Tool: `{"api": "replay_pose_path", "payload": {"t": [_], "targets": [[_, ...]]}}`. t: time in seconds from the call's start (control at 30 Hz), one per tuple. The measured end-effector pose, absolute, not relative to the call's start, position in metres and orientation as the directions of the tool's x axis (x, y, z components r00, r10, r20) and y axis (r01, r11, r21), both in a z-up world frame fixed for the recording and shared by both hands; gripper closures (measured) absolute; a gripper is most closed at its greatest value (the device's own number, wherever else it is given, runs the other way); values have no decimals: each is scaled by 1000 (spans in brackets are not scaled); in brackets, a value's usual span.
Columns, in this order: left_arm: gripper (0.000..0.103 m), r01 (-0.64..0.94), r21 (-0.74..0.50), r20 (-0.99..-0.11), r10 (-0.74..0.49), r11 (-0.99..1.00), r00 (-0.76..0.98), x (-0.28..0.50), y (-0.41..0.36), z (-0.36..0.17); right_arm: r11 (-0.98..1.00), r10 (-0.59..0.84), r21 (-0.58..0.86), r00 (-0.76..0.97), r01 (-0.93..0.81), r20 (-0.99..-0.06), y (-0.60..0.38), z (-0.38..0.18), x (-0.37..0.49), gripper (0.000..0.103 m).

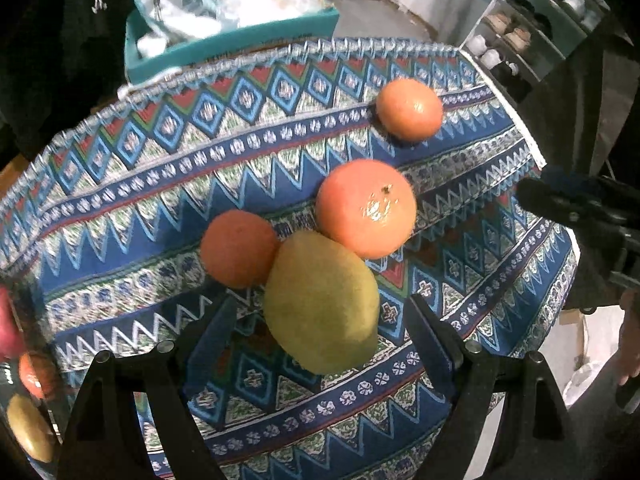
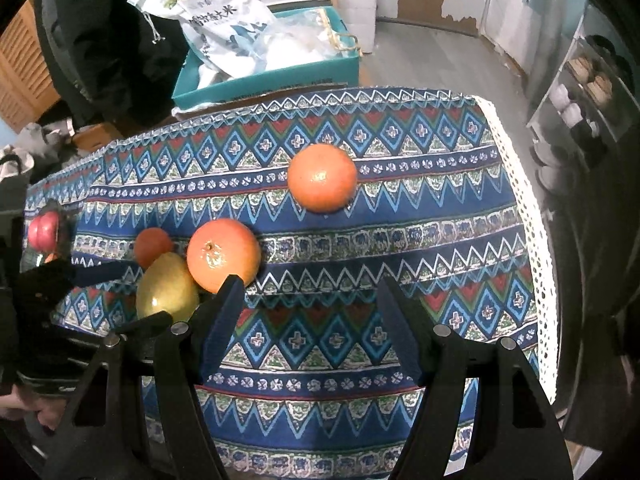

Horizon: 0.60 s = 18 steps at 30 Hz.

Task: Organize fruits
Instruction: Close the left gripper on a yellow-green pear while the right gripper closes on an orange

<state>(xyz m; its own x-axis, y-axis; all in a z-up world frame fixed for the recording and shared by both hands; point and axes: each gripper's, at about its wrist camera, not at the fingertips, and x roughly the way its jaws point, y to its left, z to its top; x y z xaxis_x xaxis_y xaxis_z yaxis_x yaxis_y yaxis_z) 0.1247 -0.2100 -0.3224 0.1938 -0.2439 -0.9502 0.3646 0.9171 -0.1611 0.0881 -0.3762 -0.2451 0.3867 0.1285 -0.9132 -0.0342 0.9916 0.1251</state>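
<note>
Both claws hang over the patterned cloth with their jaws spread and nothing gripped. On the left, the left claw (image 1: 322,312) straddles a yellow-green fruit (image 1: 320,302); whether its blue pads actually touch the skin I cannot tell, since the fruit bulges over the gap and hides their tips. At the far left edge of that view a reddish shape is cut off by the frame, too blurred to name. Tucked behind the yellow-green fruit and touching it sits a small orange (image 1: 239,248), with a large orange (image 1: 366,208) just to its right, also pressed against the yellow-green one. Further back and well apart lies another orange (image 1: 409,109), near the far right side of the surface (image 1: 140,208). The right claw (image 2: 310,292) stands open above bare cloth, its left finger tip just in front of the large orange. From its camera, a red fruit (image 2: 42,232) shows at the left margin, half hidden by dark hardware. Beyond the surface sits a teal box (image 2: 272,76) holding a printed white bag (image 2: 216,12); the box's other contents are a pale blur.
</note>
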Motion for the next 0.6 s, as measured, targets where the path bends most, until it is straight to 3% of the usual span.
{"api": "replay_pose_path", "payload": {"t": [0.37,0.5,0.6], "targets": [[17,324,-170,-963,-227,931,148,137,-213,-350,991,131,130,360,-28,-924,-381,-260,96,33],[35,340,-192,-963,-243,921,115,135,-219,-358,992,127,128,351,-21,-928,-383,-264,99,33],[35,354,-174,-963,-235,919,135,132,-223,-357,992,124,126,344,-18,-931,-385,-268,100,33]]}}
